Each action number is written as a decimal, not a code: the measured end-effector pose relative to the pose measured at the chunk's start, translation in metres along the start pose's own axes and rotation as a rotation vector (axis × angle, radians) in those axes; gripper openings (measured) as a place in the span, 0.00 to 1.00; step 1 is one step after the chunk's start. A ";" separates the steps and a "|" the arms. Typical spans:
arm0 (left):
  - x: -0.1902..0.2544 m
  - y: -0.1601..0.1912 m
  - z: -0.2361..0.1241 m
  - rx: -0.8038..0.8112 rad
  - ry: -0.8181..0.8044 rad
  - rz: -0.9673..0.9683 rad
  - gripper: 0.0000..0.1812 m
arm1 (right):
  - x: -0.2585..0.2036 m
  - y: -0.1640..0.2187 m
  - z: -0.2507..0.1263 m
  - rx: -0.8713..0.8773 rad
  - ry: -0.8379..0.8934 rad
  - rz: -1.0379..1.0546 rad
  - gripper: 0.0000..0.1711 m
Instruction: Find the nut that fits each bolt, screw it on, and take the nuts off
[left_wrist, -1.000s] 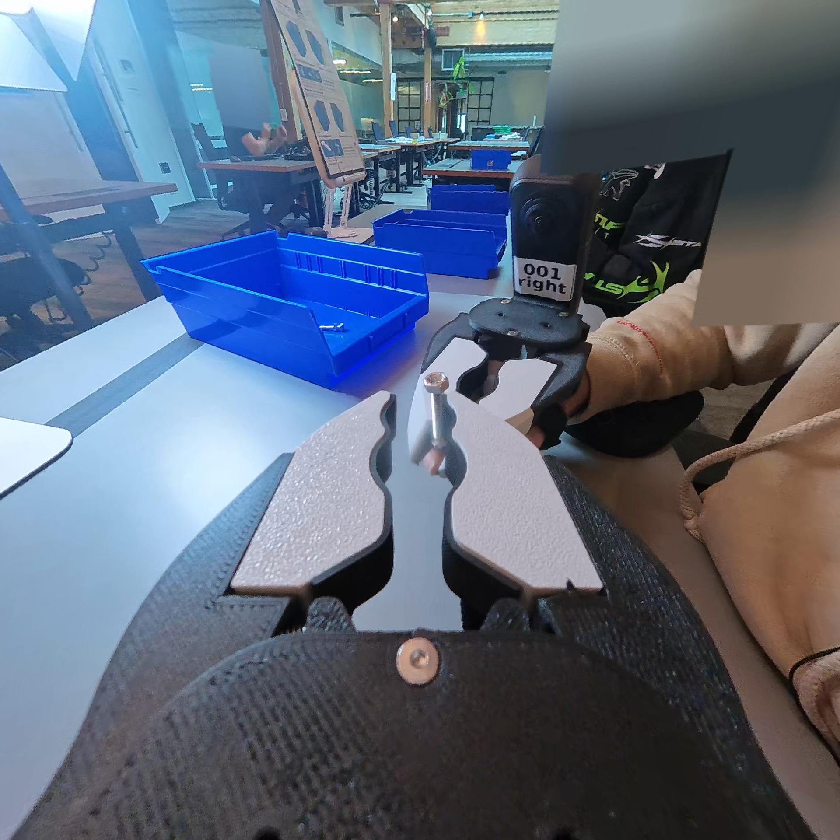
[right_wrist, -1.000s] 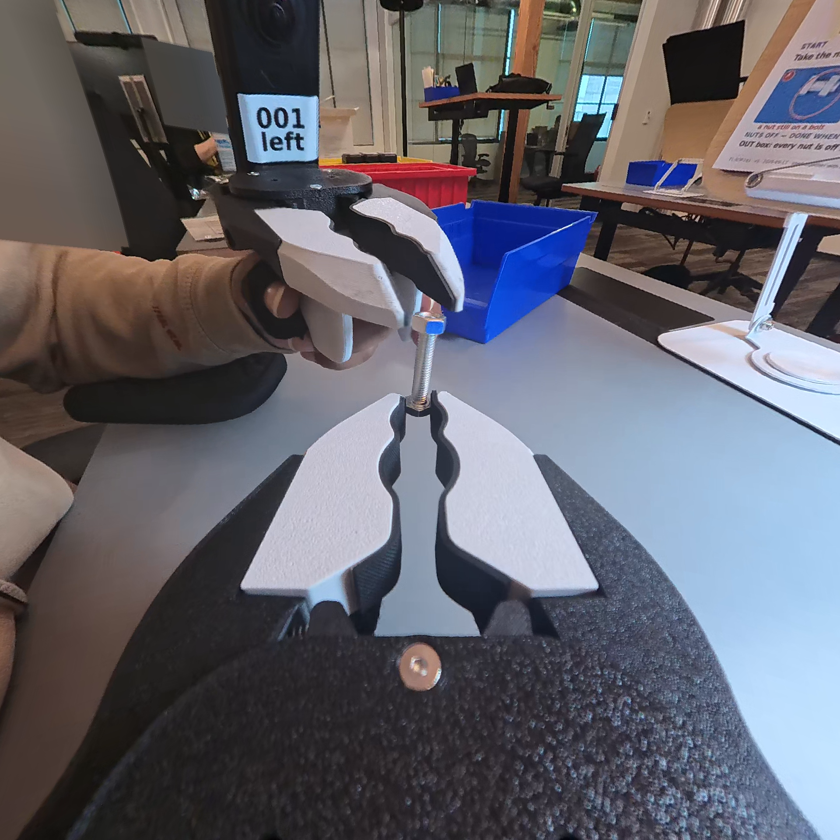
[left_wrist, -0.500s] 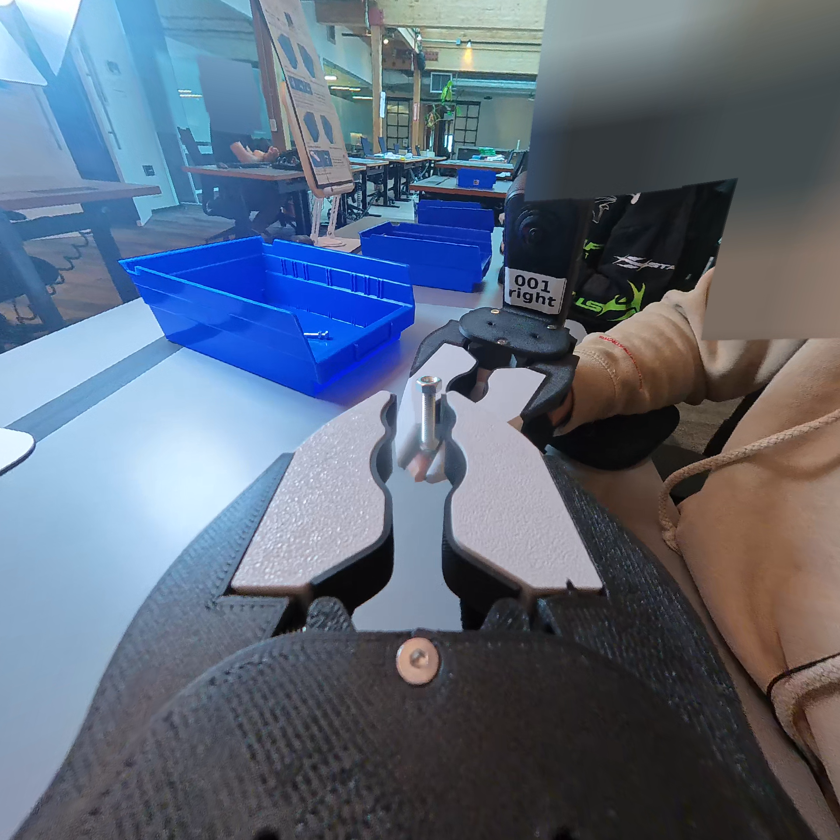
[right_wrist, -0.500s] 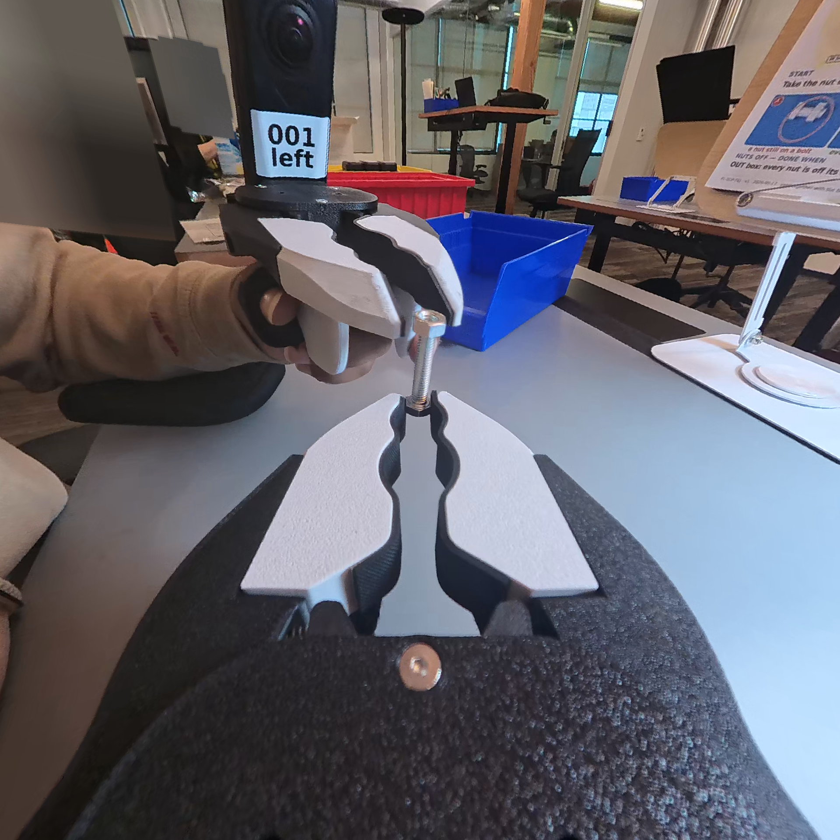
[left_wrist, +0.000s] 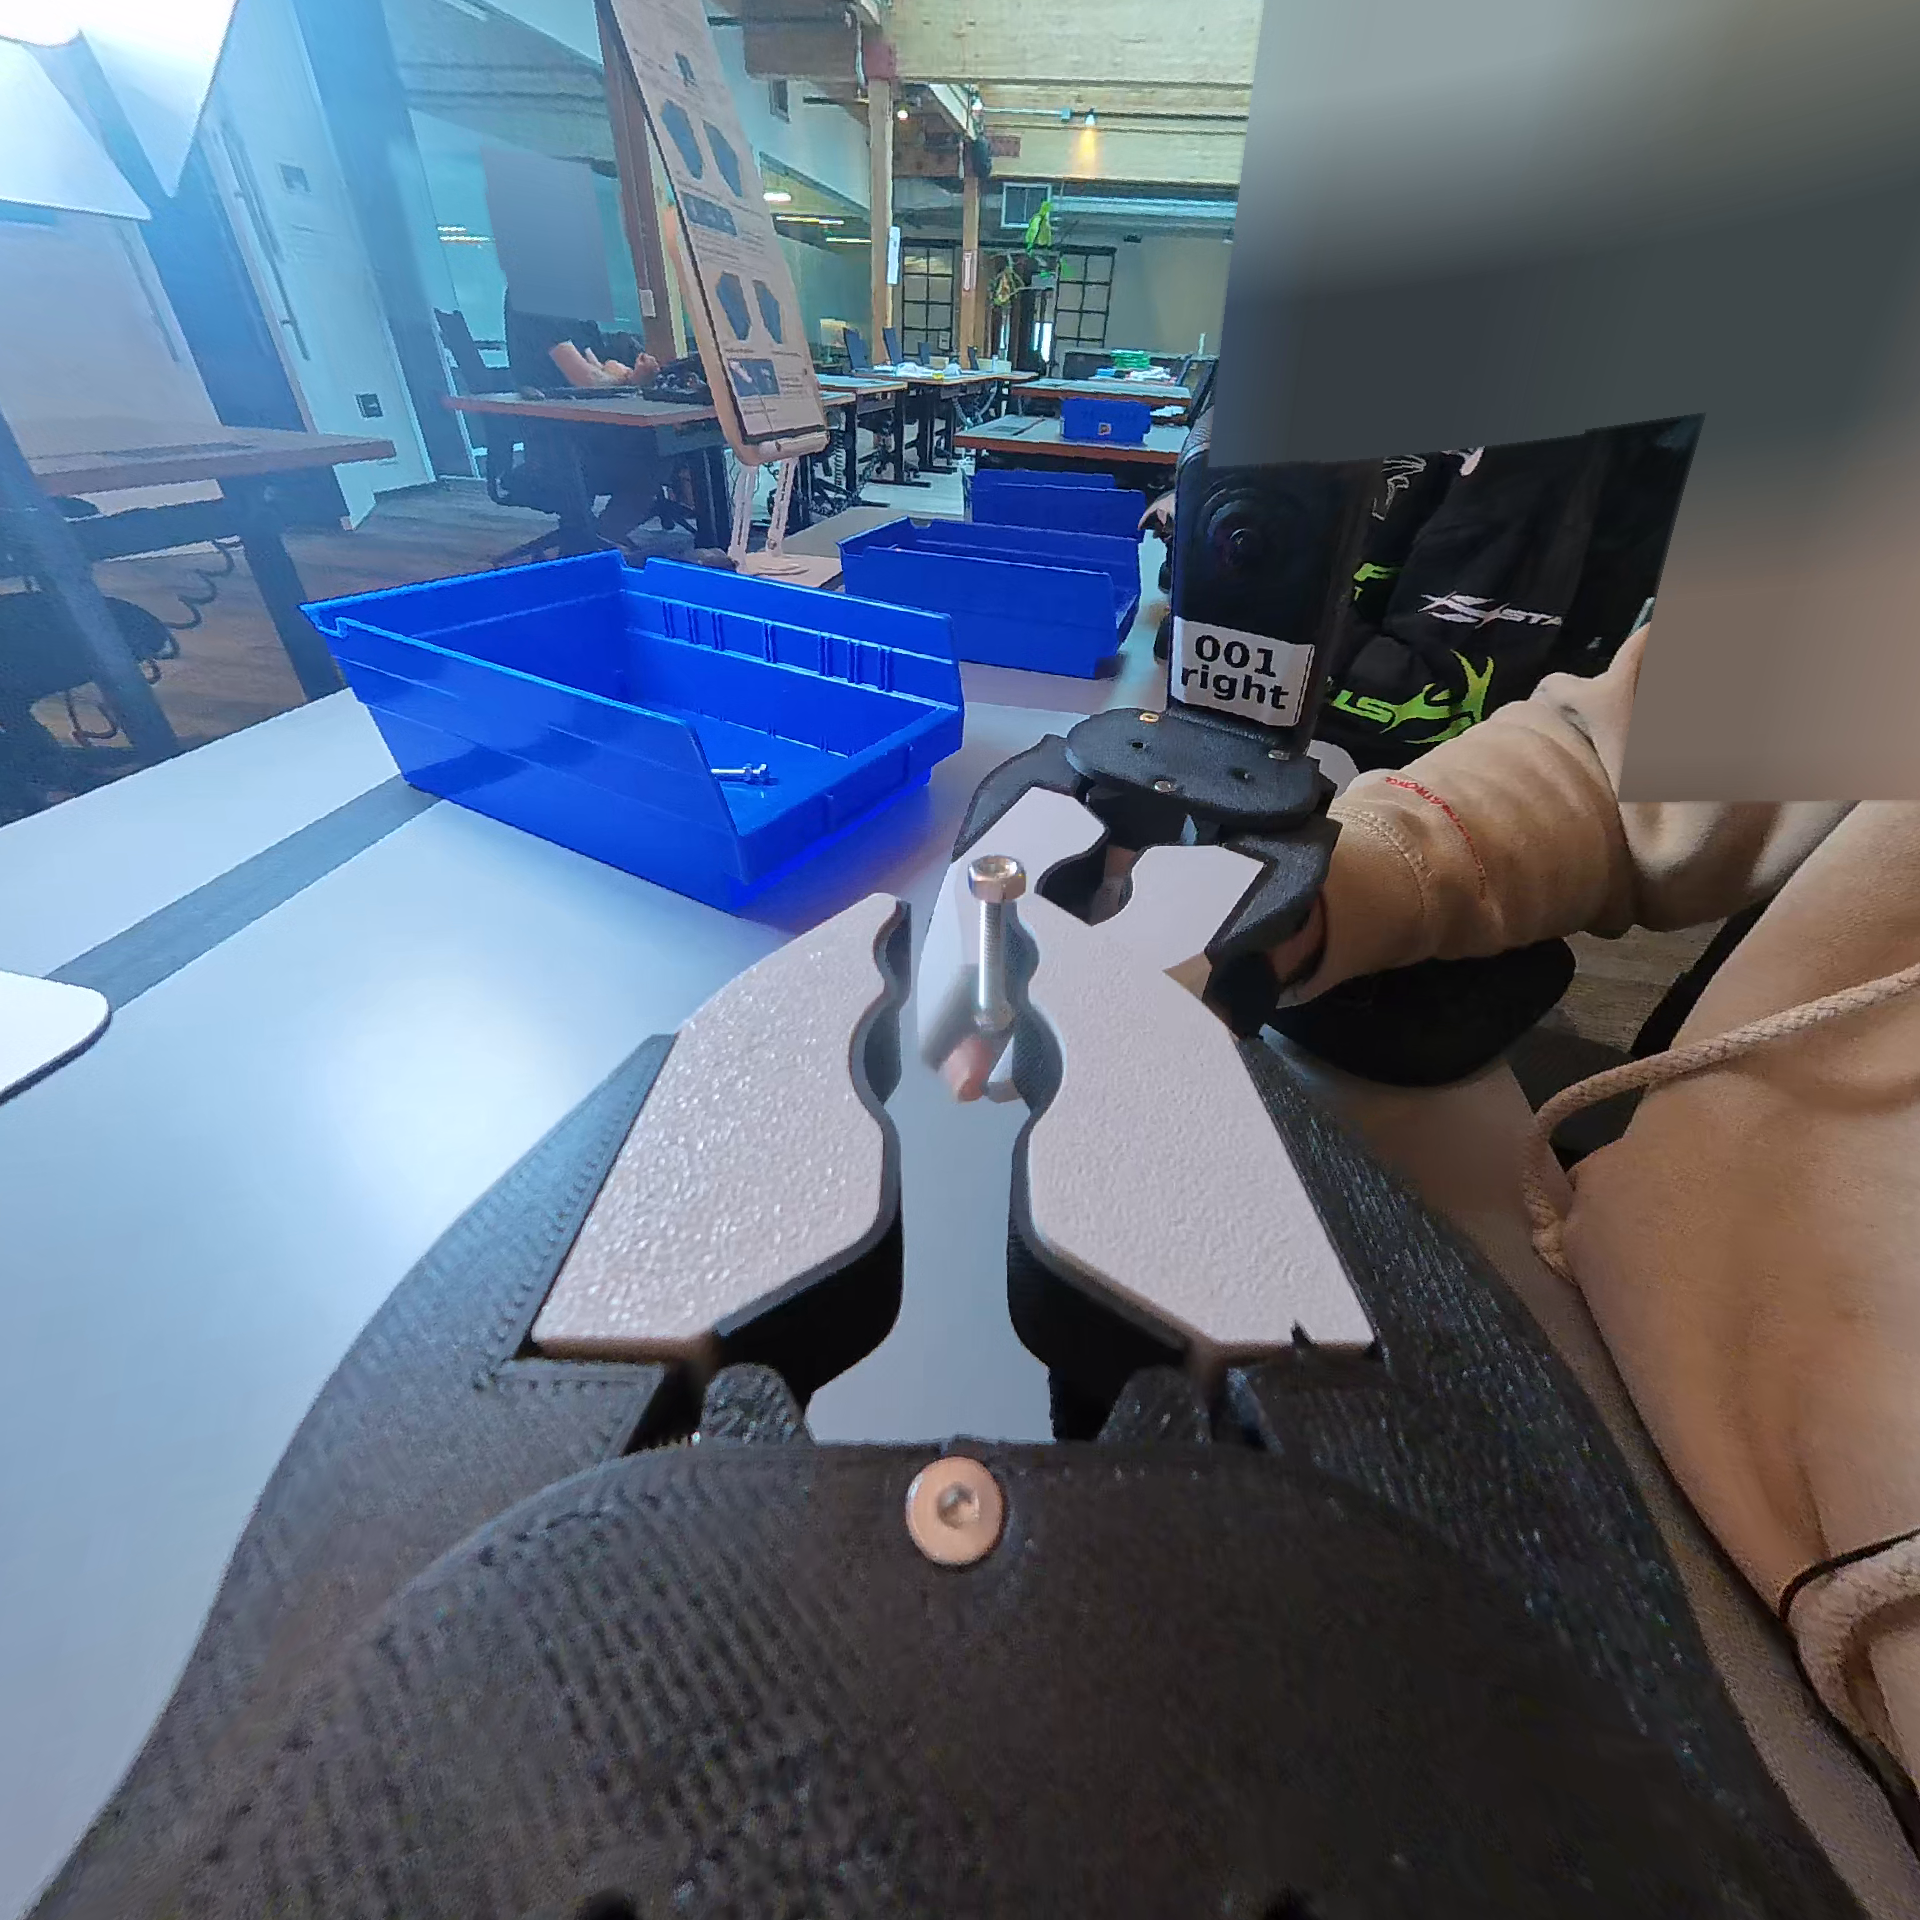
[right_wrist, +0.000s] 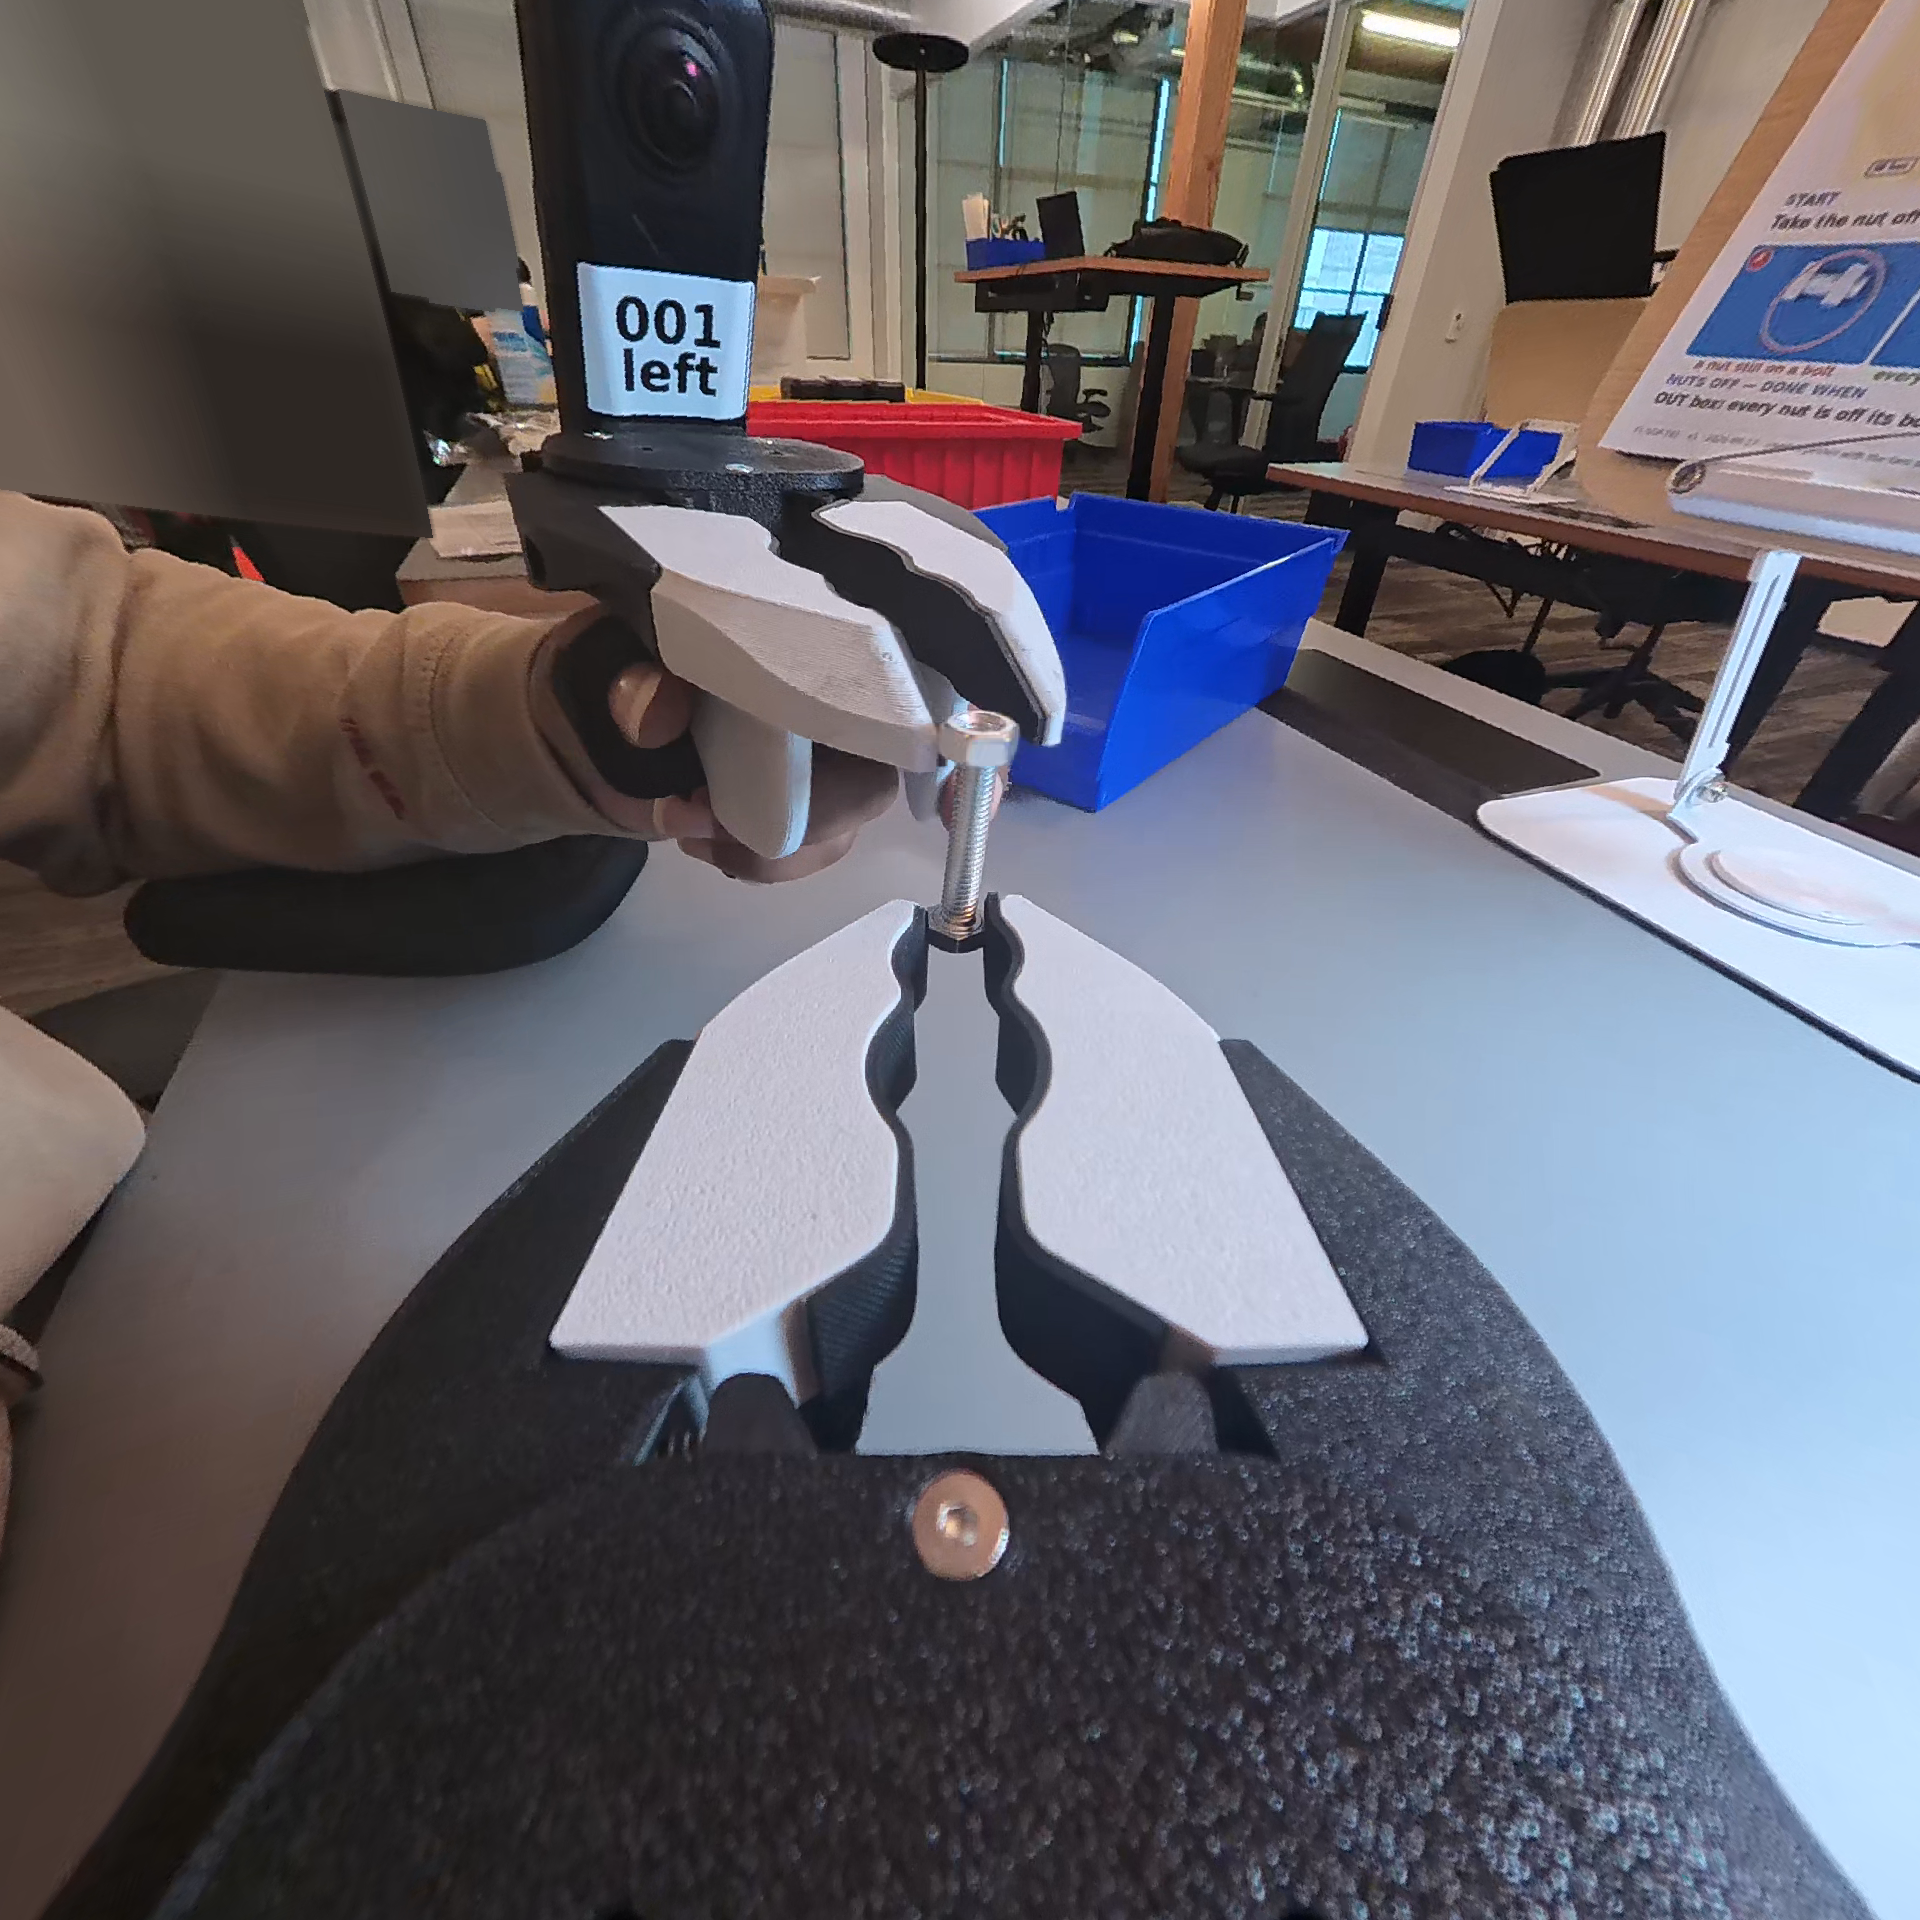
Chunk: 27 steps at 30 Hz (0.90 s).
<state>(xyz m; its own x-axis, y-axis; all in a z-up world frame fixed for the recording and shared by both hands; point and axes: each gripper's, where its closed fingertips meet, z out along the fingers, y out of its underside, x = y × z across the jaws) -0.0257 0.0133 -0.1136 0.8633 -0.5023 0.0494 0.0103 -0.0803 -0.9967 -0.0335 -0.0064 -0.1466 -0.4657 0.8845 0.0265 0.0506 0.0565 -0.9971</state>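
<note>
- My right gripper (right_wrist: 958, 914) sits low over the flat grey table (right_wrist: 1351, 1091), with the upright silver steel bolt (right_wrist: 971, 821) rising from between its tips.
- My left gripper (right_wrist: 987, 717) faces it from the far side, its tips at the bolt's head.
- The open blue plastic bin (left_wrist: 623, 707) lies ahead and left of my left gripper, a small loose bolt (left_wrist: 740, 772) inside.
- A white flat-based stand (right_wrist: 1714, 862) sits right of my right gripper.

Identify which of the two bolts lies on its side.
The small bolt inside the near blue bin lies flat; the upright bolt stands with its lower end in the right tool.
</note>
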 end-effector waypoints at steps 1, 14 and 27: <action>0.000 0.000 0.000 0.002 0.000 0.001 0.09 | 0.000 -0.001 0.000 0.003 0.002 -0.001 0.06; -0.008 -0.004 -0.003 0.040 -0.029 -0.026 0.09 | 0.002 -0.003 -0.002 0.015 -0.005 0.018 0.06; -0.040 0.008 -0.013 0.035 -0.112 -0.097 0.09 | 0.011 0.003 -0.004 -0.026 0.024 -0.007 0.06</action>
<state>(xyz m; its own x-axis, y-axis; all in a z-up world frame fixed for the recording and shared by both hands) -0.0672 0.0216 -0.1231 0.9084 -0.3939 0.1400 0.1121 -0.0931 -0.9893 -0.0352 0.0052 -0.1494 -0.4445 0.8951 0.0351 0.0710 0.0742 -0.9947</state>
